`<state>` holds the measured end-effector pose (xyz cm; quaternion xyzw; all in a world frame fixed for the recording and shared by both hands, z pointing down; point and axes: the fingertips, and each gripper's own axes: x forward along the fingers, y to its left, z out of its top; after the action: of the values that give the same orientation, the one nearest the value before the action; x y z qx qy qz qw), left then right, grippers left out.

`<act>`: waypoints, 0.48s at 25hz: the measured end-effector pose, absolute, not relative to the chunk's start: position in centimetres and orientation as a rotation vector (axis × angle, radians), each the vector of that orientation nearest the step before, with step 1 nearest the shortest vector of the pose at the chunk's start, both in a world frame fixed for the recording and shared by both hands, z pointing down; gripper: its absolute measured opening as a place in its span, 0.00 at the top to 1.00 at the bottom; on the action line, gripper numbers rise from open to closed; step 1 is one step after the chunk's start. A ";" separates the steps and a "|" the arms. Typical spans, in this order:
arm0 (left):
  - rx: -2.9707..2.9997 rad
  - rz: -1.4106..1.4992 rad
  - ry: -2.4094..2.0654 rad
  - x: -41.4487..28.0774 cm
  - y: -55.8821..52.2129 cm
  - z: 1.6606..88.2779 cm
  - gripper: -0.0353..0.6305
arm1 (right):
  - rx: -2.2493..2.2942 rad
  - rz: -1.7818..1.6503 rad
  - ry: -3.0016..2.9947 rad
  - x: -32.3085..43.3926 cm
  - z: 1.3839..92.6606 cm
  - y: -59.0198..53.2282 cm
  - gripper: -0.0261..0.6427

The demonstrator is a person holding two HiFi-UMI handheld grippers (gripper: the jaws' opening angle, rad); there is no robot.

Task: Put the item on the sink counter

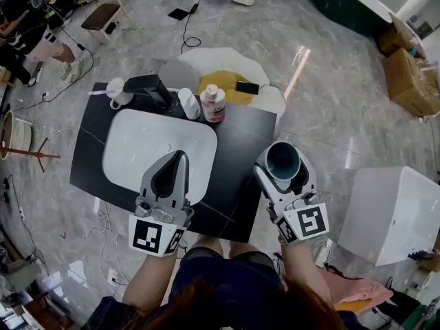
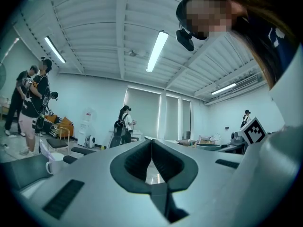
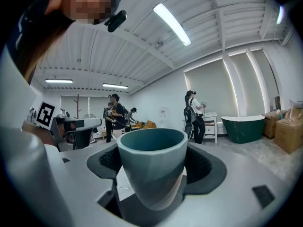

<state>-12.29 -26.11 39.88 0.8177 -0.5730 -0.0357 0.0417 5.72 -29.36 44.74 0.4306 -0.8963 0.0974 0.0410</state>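
Note:
A teal cup [image 1: 282,158] sits upright between the jaws of my right gripper [image 1: 284,169], which is shut on it. They hover just off the right edge of the black sink counter [image 1: 240,150]. In the right gripper view the cup [image 3: 150,174] fills the gap, and the dark pads of the right gripper [image 3: 156,162] press its sides. My left gripper [image 1: 180,158] is shut on nothing, above the near part of the white basin [image 1: 141,146]. The left gripper view has the left gripper [image 2: 151,143] with its tips touching.
At the counter's back stand a black faucet [image 1: 155,88], a white mug [image 1: 118,91], a white bottle [image 1: 189,104] and a pinkish bottle [image 1: 213,103]. A white box [image 1: 392,212] stands on the floor to the right. People stand farther off in the room.

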 end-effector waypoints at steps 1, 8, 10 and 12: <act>2.500 -0.105 -1.755 -12.4 -26.1 40.0 0.91 | 1.309 0.303 -2.738 5.6 45.3 -29.4 0.37; 2.490 -0.087 -1.760 -12.7 -26.2 40.7 0.91 | 1.247 0.338 -2.689 4.6 49.6 -30.0 0.36; 2.487 -0.081 -1.767 -12.8 -26.1 40.8 0.91 | 1.227 0.360 -2.667 4.2 50.8 -29.9 0.36; 2.485 -0.076 -1.771 -12.9 -25.9 40.8 0.91 | 1.207 0.375 -2.649 3.9 51.9 -29.8 0.36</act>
<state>-12.86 -25.94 40.79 0.8133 -0.5796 -0.0249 0.0447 3.92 -29.77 51.89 0.4091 -0.8977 0.1272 0.1031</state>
